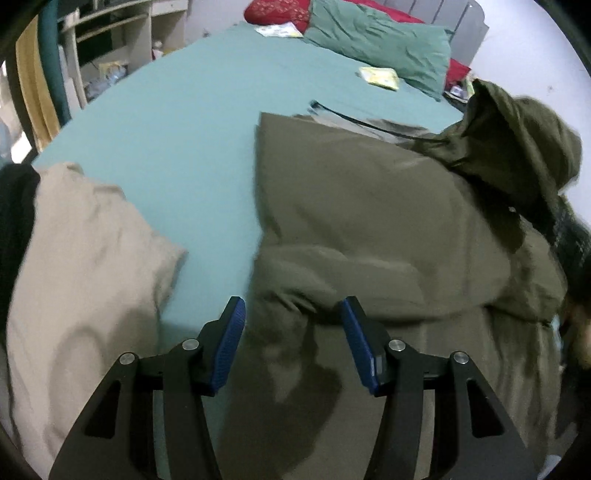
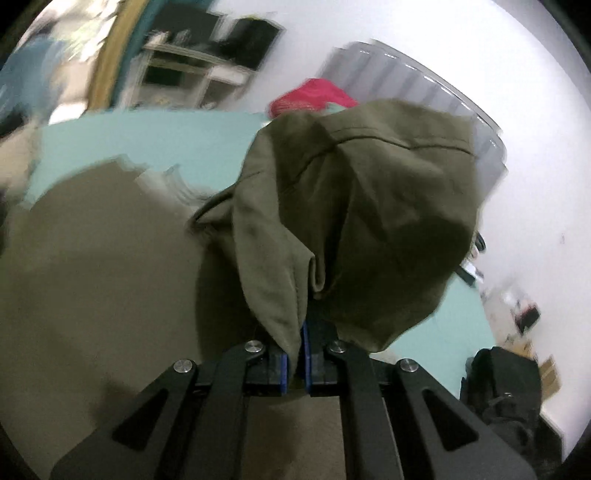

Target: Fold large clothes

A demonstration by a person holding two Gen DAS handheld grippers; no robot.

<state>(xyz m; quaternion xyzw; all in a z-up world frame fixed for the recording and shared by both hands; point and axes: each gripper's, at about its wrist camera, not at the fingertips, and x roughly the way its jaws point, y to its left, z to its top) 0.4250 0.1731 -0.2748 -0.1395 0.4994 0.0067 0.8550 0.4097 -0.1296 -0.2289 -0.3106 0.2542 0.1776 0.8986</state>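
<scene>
A large olive-green garment (image 1: 369, 221) lies spread on the teal bed sheet (image 1: 177, 122). My left gripper (image 1: 293, 314) is open and empty, hovering just above the garment's near left edge. My right gripper (image 2: 295, 354) is shut on a fold of the olive garment (image 2: 354, 206) and holds it lifted, so the cloth drapes over the fingers and hides them. That lifted part shows in the left wrist view at the far right (image 1: 517, 147). The rest of the garment (image 2: 92, 266) lies flat on the bed below.
A beige garment (image 1: 81, 280) lies on the bed at the left. A teal pillow (image 1: 380, 40), red pillows (image 1: 280, 11) and small yellow packets (image 1: 380, 77) sit at the head. Shelves (image 1: 110, 37) stand left of the bed. A black bag (image 2: 506, 391) sits at the right.
</scene>
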